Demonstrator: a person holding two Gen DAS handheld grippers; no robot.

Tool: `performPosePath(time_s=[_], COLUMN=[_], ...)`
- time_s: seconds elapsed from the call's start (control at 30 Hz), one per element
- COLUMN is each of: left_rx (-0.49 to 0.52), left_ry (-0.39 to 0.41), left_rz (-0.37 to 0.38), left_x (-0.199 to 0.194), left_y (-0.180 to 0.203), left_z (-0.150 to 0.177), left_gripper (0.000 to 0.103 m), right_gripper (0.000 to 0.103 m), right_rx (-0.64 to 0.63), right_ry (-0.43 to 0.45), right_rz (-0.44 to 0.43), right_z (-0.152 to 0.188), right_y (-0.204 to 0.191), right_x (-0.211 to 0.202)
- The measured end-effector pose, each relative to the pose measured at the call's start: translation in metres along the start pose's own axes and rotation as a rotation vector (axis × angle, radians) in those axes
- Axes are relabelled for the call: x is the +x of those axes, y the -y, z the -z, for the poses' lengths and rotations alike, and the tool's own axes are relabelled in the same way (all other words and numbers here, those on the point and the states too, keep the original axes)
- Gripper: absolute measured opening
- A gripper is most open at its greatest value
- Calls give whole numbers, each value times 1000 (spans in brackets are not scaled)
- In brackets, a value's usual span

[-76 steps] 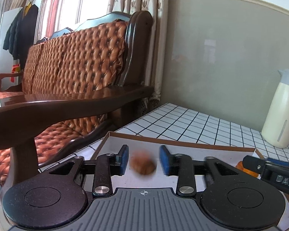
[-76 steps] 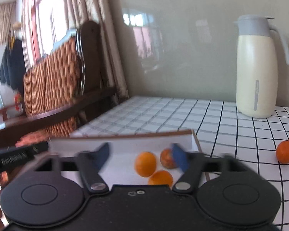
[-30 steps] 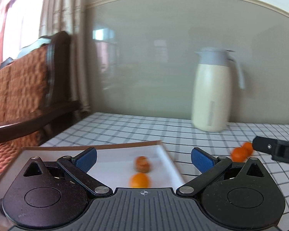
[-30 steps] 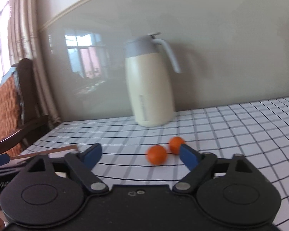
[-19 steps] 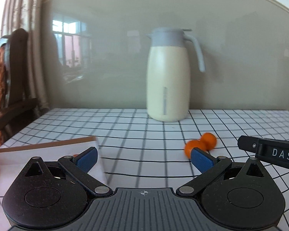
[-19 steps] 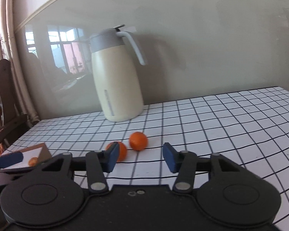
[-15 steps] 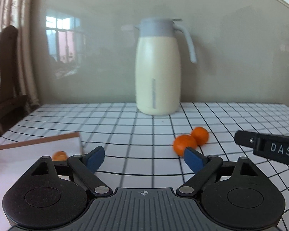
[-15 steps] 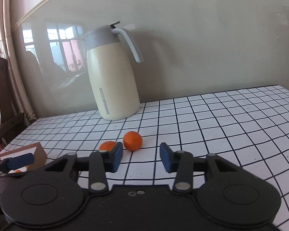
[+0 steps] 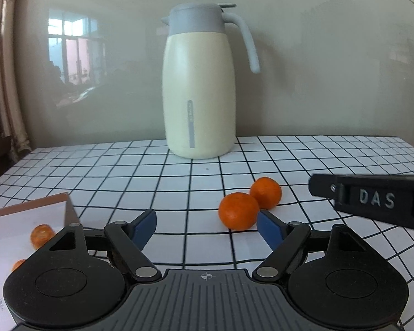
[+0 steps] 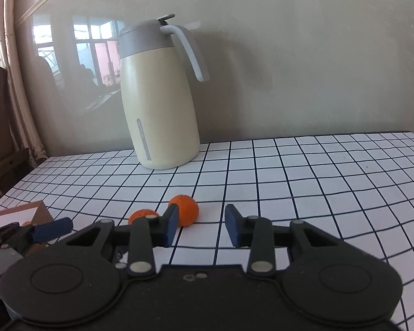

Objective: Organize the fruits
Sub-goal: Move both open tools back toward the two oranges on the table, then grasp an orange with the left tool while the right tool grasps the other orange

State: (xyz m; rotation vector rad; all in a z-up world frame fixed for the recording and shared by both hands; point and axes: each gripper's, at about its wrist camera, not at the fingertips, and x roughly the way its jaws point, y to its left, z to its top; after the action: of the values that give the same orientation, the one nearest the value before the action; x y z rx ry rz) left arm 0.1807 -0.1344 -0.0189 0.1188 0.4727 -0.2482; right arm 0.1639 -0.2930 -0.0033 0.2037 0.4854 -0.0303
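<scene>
Left tool (image 9: 205, 227) narrowing, nothing gripped; right tool (image 10: 200, 224) narrowed, empty. Swung off tray (image 9: 27, 215) toward two oranges (image 9: 238, 211) just ahead on worktop (image 9: 124, 171). Pickup next.

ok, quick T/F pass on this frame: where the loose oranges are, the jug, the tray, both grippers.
1. Two oranges sit on the checked tablecloth, touching each other. True.
2. The cream jug lies on its side. False: it stands upright near the wall.
3. The right gripper is clamped on an orange. False: nothing is between its pads; both oranges lie ahead, to its left.
4. The tray at the left already holds oranges. True.
5. The left gripper holds an orange. False: its jaws have just been closing but are open with nothing between them.
</scene>
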Motion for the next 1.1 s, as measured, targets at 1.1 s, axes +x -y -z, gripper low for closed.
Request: performPosePath(time_s=[1.1], left_rx=[-78], left_ry=[-71], left_rz=[34], left_x=[44], left_y=[11], left_z=[-4], left_gripper=[40], right_gripper=[30], right_rx=[71], right_ry=[-16], right_rz=[-35], right_z=[-3], right_y=[2], right_x=[34])
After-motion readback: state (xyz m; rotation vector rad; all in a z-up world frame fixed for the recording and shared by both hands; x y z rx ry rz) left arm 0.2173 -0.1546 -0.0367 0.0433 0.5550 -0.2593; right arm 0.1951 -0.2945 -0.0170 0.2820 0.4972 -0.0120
